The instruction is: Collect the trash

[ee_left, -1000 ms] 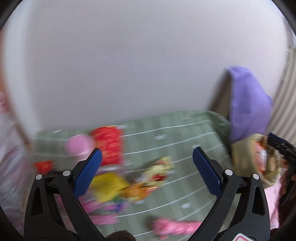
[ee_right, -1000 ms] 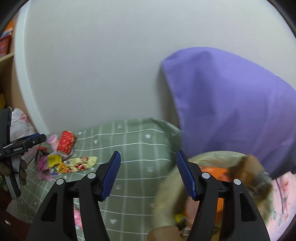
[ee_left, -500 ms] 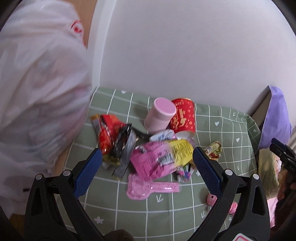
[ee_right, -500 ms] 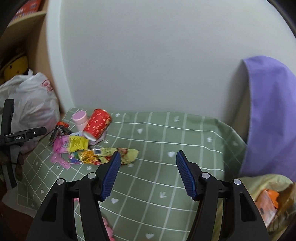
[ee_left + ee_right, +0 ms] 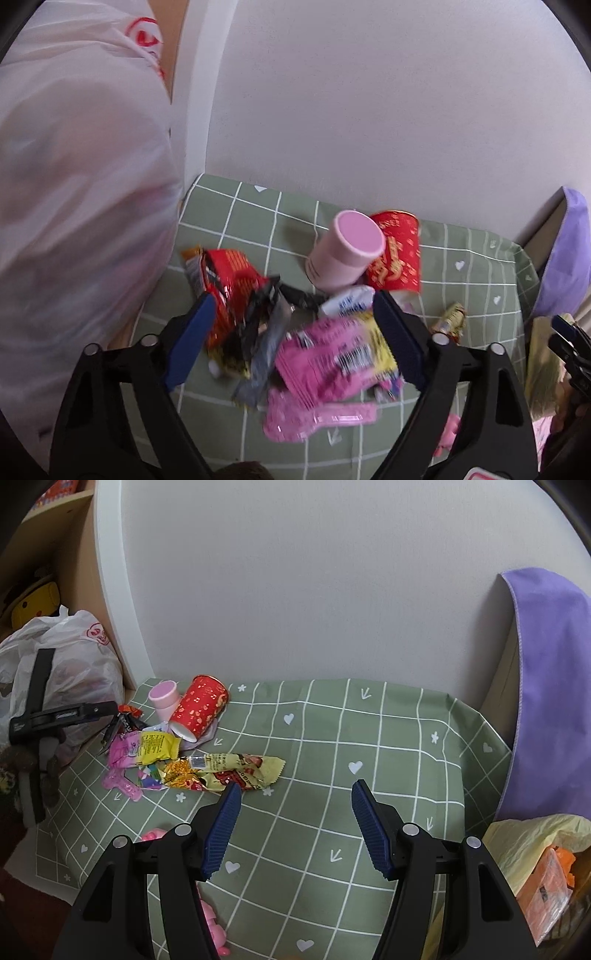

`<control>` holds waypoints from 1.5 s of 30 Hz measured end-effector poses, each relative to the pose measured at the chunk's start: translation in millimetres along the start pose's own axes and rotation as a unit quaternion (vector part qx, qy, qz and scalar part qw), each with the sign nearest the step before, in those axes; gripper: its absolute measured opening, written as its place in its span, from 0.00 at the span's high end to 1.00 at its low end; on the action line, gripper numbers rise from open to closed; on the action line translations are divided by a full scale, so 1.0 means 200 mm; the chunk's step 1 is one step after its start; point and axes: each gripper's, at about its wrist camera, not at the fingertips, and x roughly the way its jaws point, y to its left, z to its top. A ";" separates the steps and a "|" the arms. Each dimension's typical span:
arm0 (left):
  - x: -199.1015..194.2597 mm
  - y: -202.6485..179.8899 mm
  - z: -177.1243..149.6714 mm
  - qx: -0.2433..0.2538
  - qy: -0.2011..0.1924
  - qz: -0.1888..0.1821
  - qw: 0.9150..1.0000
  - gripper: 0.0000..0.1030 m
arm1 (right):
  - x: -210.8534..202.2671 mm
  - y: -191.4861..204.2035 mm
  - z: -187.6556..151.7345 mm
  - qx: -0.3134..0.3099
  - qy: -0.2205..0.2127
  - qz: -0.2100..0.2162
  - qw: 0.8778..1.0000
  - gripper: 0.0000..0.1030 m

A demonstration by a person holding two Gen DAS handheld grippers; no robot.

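Left wrist view
- Left gripper (image 5: 291, 325): the jaws are closing, with some wrappers lying between them; the pads do not press on anything yet.
- Trash: a heap on the green cloth (image 5: 476, 273). A red wrapper (image 5: 229, 277) lies by the left pad, a dark wrapper (image 5: 264, 332) in the middle, a pink pack (image 5: 325, 362) toward the right pad. The pink tube (image 5: 343, 251) and the red can (image 5: 397, 254) are behind the heap, touching each other.
- White bag (image 5: 74, 166): just left of the heap, very near the camera.
- Step: I judge that the left gripper is taking a wrapper from the heap.

Right wrist view
- Right gripper (image 5: 295, 801): the jaws stand wide apart, nothing is between them, only cloth is under them.
- Yellow wrapper (image 5: 236, 770): lies flat, just beyond the left pad.
- Yellow bag (image 5: 535, 834): at the lower right, its mouth is partly in view, with orange packs inside.
- Next move: the closing jaws must catch the thin foil and not slide over it, then lift it clear of the heap. Which bag it goes to, I cannot tell.
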 end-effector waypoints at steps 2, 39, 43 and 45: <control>0.02 0.01 0.03 -0.004 0.006 0.001 1.000 0.26 | 0.00 -0.01 0.00 0.000 0.000 -0.003 1.000 0.43; -0.22 0.03 -0.18 -0.013 0.016 -0.027 0.999 0.55 | 0.87 0.49 0.43 0.032 0.063 0.133 0.989 0.66; -0.14 0.02 -0.06 0.015 -0.012 0.036 0.999 0.49 | 0.75 0.37 0.39 0.043 0.056 0.126 0.990 0.95; -0.05 0.03 0.00 0.020 -0.006 0.053 0.998 0.49 | 0.70 0.32 0.36 0.047 0.054 0.118 0.990 0.95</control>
